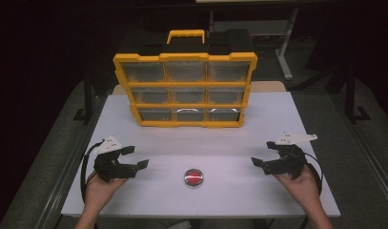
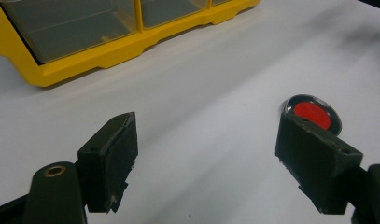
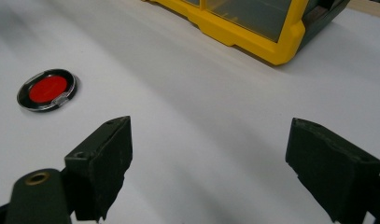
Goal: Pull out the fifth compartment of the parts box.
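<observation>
A small round clear case with a red disc (image 1: 193,177) lies flat near the front middle of the white table (image 1: 277,114). My left gripper (image 1: 136,157) hovers to its left, jaws open with nothing between them. My right gripper (image 1: 262,154) is held to its right, open too and empty. In the left gripper view the red disc case (image 2: 313,113) peeks out behind the right jaw, with the left gripper (image 2: 206,140) wide apart. Seen from the right gripper view, the disc case (image 3: 48,89) lies at far left, beyond the right gripper (image 3: 208,144).
A yellow parts organiser (image 1: 184,88) with clear drawers stands upright at the back middle of the table, its handle on top. Its lower corner appears as the organiser (image 2: 85,37) in the left gripper view and as the organiser (image 3: 253,23) in the right gripper view.
</observation>
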The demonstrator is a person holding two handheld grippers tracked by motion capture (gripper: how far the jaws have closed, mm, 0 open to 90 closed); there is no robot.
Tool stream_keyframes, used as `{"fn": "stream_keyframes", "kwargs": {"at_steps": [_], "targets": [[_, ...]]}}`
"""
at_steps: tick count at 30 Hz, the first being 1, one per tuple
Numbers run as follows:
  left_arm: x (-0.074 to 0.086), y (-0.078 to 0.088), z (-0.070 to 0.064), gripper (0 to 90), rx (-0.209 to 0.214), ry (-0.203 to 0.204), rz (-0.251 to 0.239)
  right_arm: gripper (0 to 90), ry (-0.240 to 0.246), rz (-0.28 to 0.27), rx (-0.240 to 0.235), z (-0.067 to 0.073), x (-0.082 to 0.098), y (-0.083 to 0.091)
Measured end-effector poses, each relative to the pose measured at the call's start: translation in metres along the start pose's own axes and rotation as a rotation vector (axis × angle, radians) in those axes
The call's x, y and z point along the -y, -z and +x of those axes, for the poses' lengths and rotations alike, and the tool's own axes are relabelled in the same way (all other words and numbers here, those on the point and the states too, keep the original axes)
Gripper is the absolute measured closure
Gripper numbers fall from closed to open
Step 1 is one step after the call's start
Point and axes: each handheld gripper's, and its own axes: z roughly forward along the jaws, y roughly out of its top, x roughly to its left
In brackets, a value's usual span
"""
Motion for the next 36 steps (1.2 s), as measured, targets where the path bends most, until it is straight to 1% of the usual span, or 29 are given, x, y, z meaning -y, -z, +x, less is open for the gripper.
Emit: {"fn": "stream_keyframes", "kwargs": {"at_steps": [3,6,7,9,13,14,16,19,23,24,26,30,31,32,33,34,36], "targets": [[-0.0001,0.0000,-0.0006,21.6,0.003,0.003,-0.007,13.9,0.005,-0.003,-0.003,0.0007,-0.0006,0.0022],[0.0002,-0.0001,-0.0003,22.0,0.003,-0.001,0.000,13.8,0.005,-0.010,0.001,0.0003,-0.0009,0.0039],[0.0003,-0.0002,-0.0001,22.0,0.005,0.001,0.002,13.9,-0.001,-0.023,0.000,-0.0005,-0.0009,0.0057],[0.0006,0.0003,0.0002,22.1,0.004,-0.001,0.002,13.9,-0.009,-0.026,-0.004,-0.0013,-0.0011,0.0065],[0.0007,0.0011,0.0004,22.5,0.005,0.007,-0.010,13.9,-0.009,-0.023,-0.006,-0.0006,-0.0010,0.0054],[0.0008,0.0016,0.0003,22.6,0.005,0.009,-0.013,13.9,0.001,-0.023,-0.011,0.0000,-0.0017,0.0046],[0.0007,0.0029,0.0015,22.7,0.002,-0.002,-0.005,13.9,-0.003,-0.022,-0.013,0.0012,-0.0026,0.0049],[0.0009,0.0022,0.0011,22.8,0.004,0.005,-0.009,13.9,-0.006,-0.027,-0.012,0.0022,-0.0031,0.0059],[0.0006,0.0026,0.0012,23.2,0.007,0.001,-0.007,13.9,-0.002,-0.045,-0.010,0.0019,-0.0045,0.0074],[0.0005,0.0019,0.0012,23.2,0.007,0.001,-0.015,13.9,-0.002,-0.045,-0.010,0.0019,-0.0045,0.0074],[0.0000,0.0012,0.0015,23.4,0.009,0.000,-0.015,13.9,-0.001,-0.041,-0.007,0.0023,-0.0037,0.0068],[0.0006,-0.0014,0.0014,23.9,0.021,0.002,0.000,13.9,-0.002,-0.033,-0.010,0.0005,-0.0025,0.0053],[0.0002,-0.0014,0.0011,23.9,0.034,0.016,-0.003,13.9,-0.009,-0.024,-0.015,0.0014,-0.0026,0.0046],[0.0002,-0.0014,0.0011,23.9,0.034,0.016,-0.003,13.9,-0.009,-0.024,-0.015,0.0014,-0.0026,0.0046],[-0.0012,-0.0010,0.0006,24.1,0.050,0.025,-0.006,13.9,0.002,-0.014,-0.016,0.0033,-0.0032,0.0041],[-0.0053,0.0000,-0.0027,25.3,0.056,0.018,-0.009,13.9,0.010,-0.012,-0.018,0.0041,-0.0035,0.0042],[-0.0072,-0.0006,-0.0050,26.0,0.060,0.012,-0.012,14.0,0.012,-0.013,-0.020,0.0056,-0.0040,0.0049]]}}
